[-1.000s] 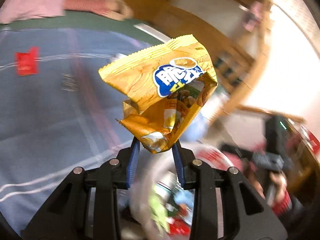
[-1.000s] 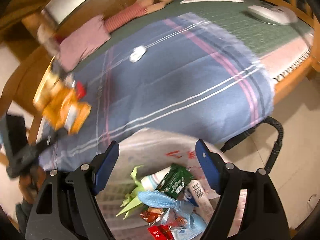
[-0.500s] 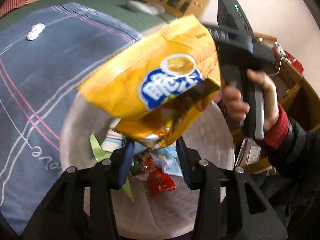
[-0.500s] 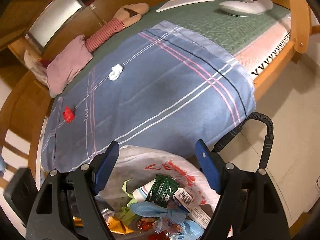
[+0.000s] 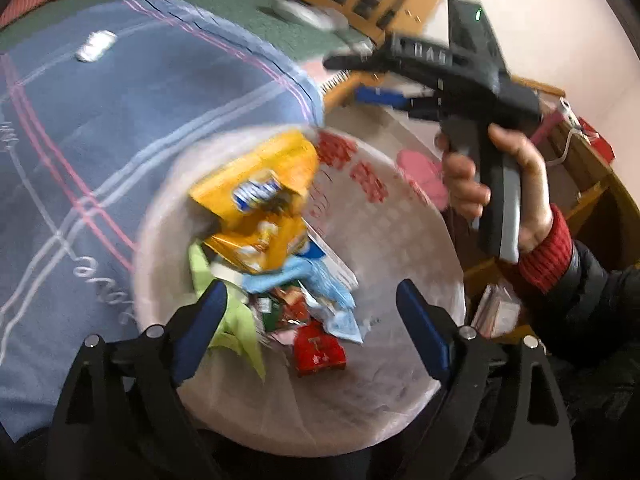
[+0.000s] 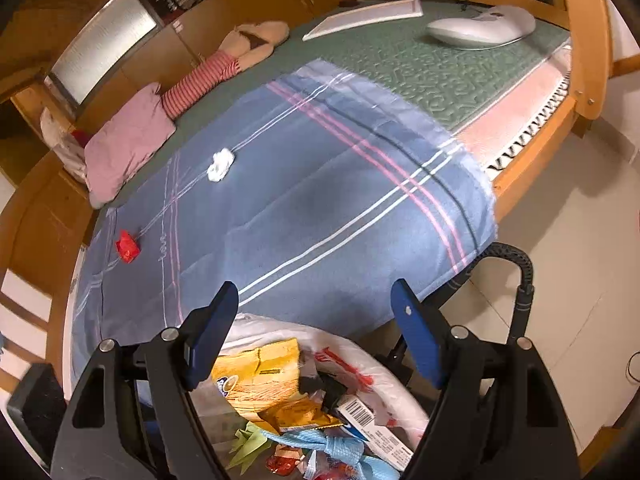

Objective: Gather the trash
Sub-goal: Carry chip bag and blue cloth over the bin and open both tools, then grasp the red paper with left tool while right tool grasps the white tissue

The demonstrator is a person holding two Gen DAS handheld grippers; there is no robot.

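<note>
- A bed (image 6: pixel 400 60) carries a blue blanket (image 6: pixel 320 208), with a white wad (image 6: pixel 220 165) and red scrap (image 6: pixel 127 247) on it.
- Left gripper (image 5: pixel 310 320): jaws opening, nothing between them.
- The blurred yellow packet (image 5: pixel 260 204) seems to lie in the bag (image 5: pixel 392 248).
- Right gripper (image 6: pixel 316 336): jaws spread, empty.

Both wrist cams look steeply down, close, sharing trash bag (image 5: pixel 392 240) (image 6: pixel 376 372) & blanket (image 5: pixel 120 120) (image 6: pixel 320 200).

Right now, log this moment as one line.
left gripper: opening, empty | yellow snack bag: in trash bag | right gripper: open, empty | blanket: red wrapper, white wad
</note>
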